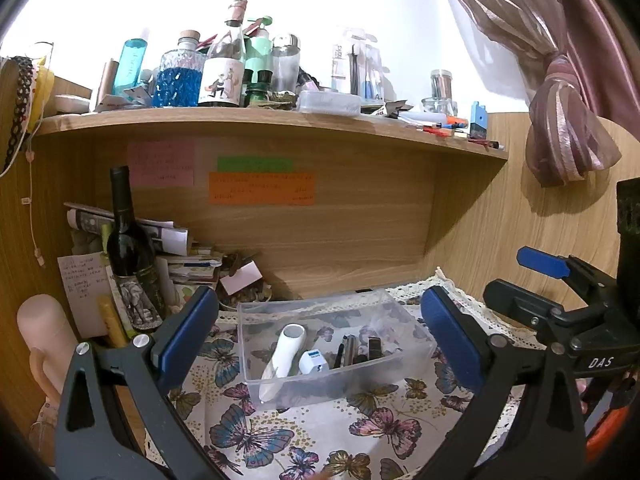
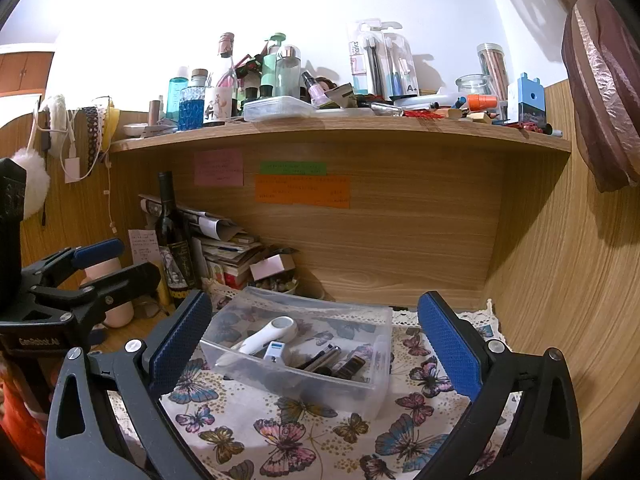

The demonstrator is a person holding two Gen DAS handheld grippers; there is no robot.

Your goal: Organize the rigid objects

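A clear plastic bin [image 1: 416,354] [image 2: 372,392] stands on the butterfly cloth [image 1: 320,432] [image 2: 248,412]. In it lie a white handheld device [image 1: 286,350] [image 2: 266,334], a small white and blue charger block [image 1: 314,362] [image 2: 276,350] and several dark slim items [image 1: 360,350] [image 2: 332,356]. My left gripper [image 1: 320,334] is open and empty, its blue pads on either side of the bin. My right gripper [image 2: 314,340] is open and empty, also straddling the bin. Each gripper shows at the edge of the other's view: the right one [image 1: 560,276], the left one [image 2: 100,264].
A dark wine bottle [image 1: 130,248] [image 2: 174,240], stacked papers and books [image 1: 188,264] [image 2: 228,248] and a pink tumbler [image 1: 46,336] crowd the left. A wooden shelf [image 1: 280,120] [image 2: 360,128] above carries several bottles and stationery. A pink curtain [image 1: 560,128] hangs at the right.
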